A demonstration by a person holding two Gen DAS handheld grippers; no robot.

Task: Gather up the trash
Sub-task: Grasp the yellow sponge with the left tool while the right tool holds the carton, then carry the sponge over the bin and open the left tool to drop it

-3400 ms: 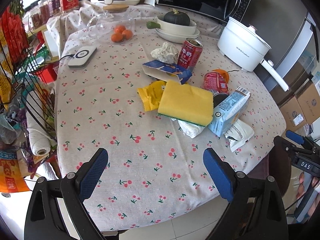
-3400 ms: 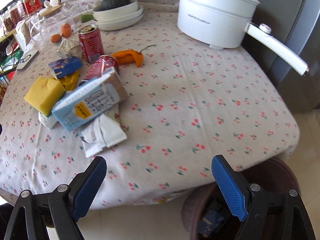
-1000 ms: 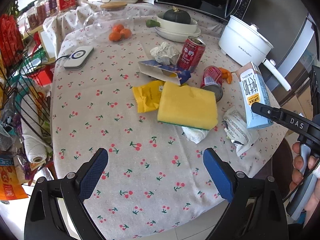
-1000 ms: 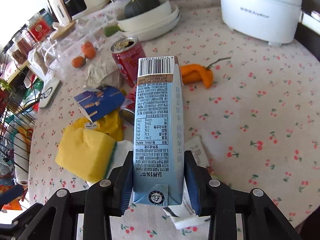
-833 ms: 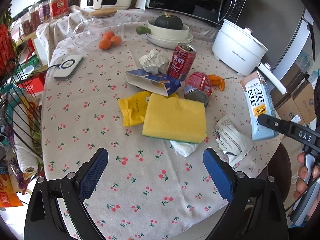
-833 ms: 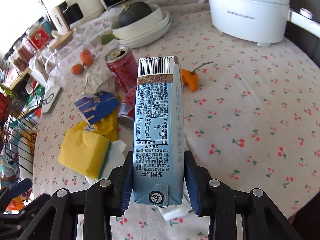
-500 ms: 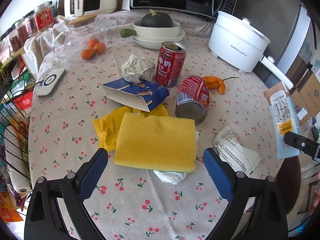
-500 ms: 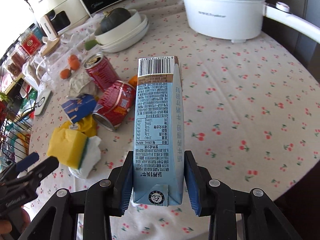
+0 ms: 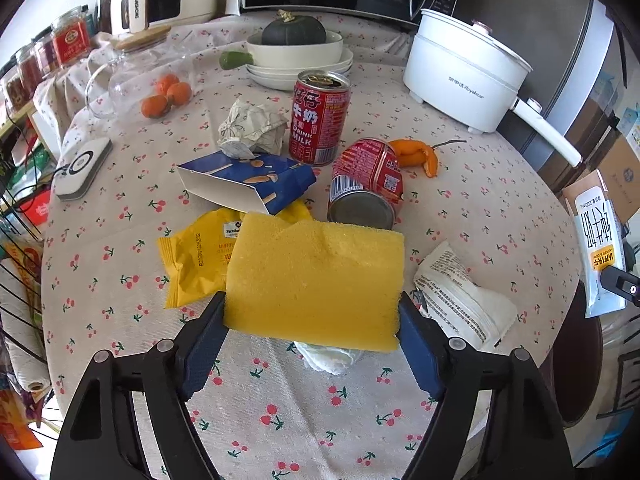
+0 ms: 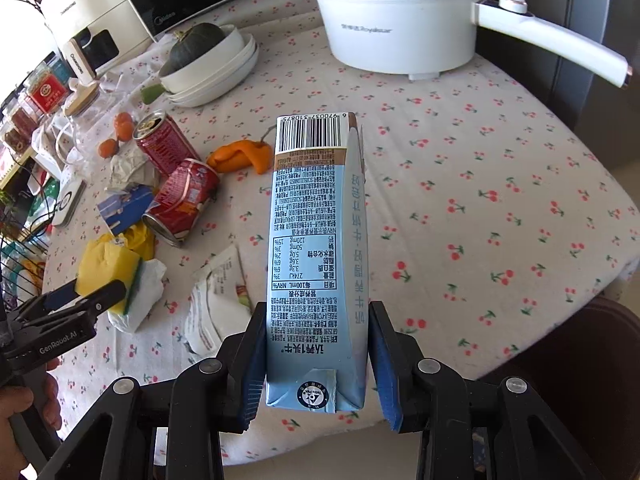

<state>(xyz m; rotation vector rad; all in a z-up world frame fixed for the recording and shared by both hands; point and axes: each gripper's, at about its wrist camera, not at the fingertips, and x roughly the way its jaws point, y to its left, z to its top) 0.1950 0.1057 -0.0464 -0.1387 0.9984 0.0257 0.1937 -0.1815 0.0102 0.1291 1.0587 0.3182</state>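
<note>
My left gripper (image 9: 310,306) is closing, and its blue pads (image 9: 208,332) touch both sides of a yellow sponge (image 9: 316,276) with a white tissue (image 9: 328,356) under it. My right gripper (image 10: 318,312) is shut on a light-blue milk carton (image 10: 312,220), held clear of the table near its right edge. The carton (image 9: 598,256) also shows at the far right of the left wrist view. On the cherry-print cloth lie an upright red can (image 9: 320,118), a tipped red can (image 9: 366,184), a blue box (image 9: 248,180), a yellow wrapper (image 9: 196,264), crumpled paper (image 9: 252,126) and a white packet (image 9: 460,300).
A white electric pot (image 9: 460,76) with a long handle stands at the back right. Stacked bowls (image 9: 296,52) hold a squash. A glass jar (image 9: 132,84) of oranges and a white device (image 9: 82,168) sit at the left. A dark round container (image 10: 568,380) stands below the table's right edge.
My left gripper moved forward over the table and its jaws narrowed onto the sponge. My right gripper carried the carton rightward, away from the pile.
</note>
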